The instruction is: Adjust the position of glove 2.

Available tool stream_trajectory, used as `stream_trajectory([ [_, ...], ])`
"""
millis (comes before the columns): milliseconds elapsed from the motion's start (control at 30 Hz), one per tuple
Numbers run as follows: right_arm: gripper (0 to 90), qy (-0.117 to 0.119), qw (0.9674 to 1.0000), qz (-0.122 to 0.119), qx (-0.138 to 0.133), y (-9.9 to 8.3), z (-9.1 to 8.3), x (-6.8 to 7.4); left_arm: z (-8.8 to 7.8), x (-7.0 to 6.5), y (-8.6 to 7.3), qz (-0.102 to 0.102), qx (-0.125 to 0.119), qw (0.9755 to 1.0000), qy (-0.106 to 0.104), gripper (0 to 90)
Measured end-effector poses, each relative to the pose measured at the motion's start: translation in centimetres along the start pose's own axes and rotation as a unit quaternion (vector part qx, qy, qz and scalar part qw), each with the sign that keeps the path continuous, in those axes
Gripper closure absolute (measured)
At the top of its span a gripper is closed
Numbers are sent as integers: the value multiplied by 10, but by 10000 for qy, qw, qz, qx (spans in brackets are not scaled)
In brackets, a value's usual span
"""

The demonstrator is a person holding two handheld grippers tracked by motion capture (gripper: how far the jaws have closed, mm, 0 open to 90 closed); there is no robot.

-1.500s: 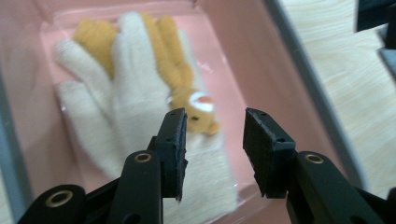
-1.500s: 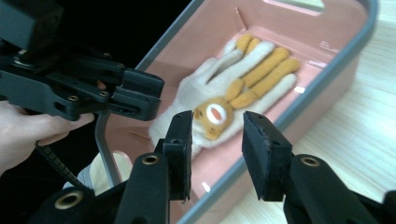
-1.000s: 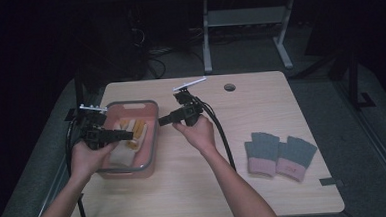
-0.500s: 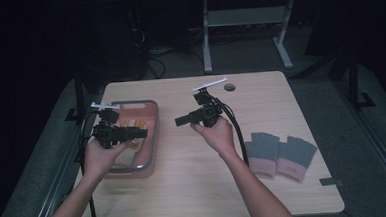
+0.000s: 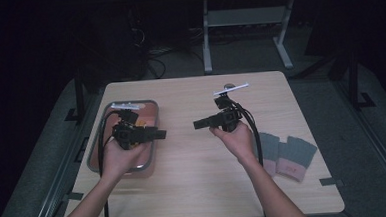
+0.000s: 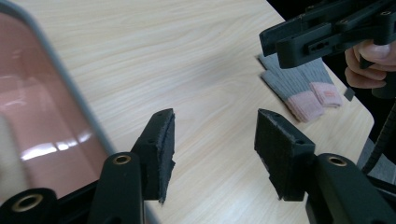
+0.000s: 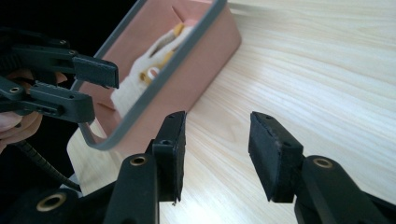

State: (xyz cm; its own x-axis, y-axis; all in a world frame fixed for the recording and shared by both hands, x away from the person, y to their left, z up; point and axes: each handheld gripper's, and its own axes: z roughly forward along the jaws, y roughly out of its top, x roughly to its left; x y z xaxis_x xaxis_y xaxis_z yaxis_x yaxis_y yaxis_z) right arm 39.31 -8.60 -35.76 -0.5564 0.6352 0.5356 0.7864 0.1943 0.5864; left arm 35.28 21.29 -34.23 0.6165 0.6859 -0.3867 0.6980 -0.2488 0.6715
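Two black handheld grippers are carried, one per hand. The left gripper (image 6: 212,154) is fitted with two flat black jaws faced with dark felt-like pads (image 6: 166,149); brass-coloured screw bushings are set into the arms behind them. The right gripper (image 7: 217,154) is built alike. A black ribbed cable (image 5: 101,143) is trailed from the left gripper, and a grey plate (image 5: 230,89) is mounted on the right one. Both forearms (image 5: 273,194) are bare; no sleeves are worn.
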Motion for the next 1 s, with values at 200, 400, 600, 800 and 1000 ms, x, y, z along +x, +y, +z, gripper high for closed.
stream_trajectory([
  [200, 550, -104, 9999, 105, -21, -10, -16, -12, 16, -14, 1, 71, -37, 9999, -110, 454],
  [400, 538, -231, 9996, 144, -106, -23, -32, -26, 32, -27, 1, 156, -15, 9997, -209, 439],
  [600, 530, -395, 9989, 227, -143, -39, -47, -39, 45, -39, 0, 226, 26, 9993, -288, 419],
  [800, 518, -523, 9980, 312, -183, -54, -62, -49, 58, -48, -2, 307, 71, 9989, -335, 407],
  [1000, 507, -644, 9969, 364, -256, -67, -78, -58, 70, -58, -4, 357, 91, 9985, -413, 392],
])
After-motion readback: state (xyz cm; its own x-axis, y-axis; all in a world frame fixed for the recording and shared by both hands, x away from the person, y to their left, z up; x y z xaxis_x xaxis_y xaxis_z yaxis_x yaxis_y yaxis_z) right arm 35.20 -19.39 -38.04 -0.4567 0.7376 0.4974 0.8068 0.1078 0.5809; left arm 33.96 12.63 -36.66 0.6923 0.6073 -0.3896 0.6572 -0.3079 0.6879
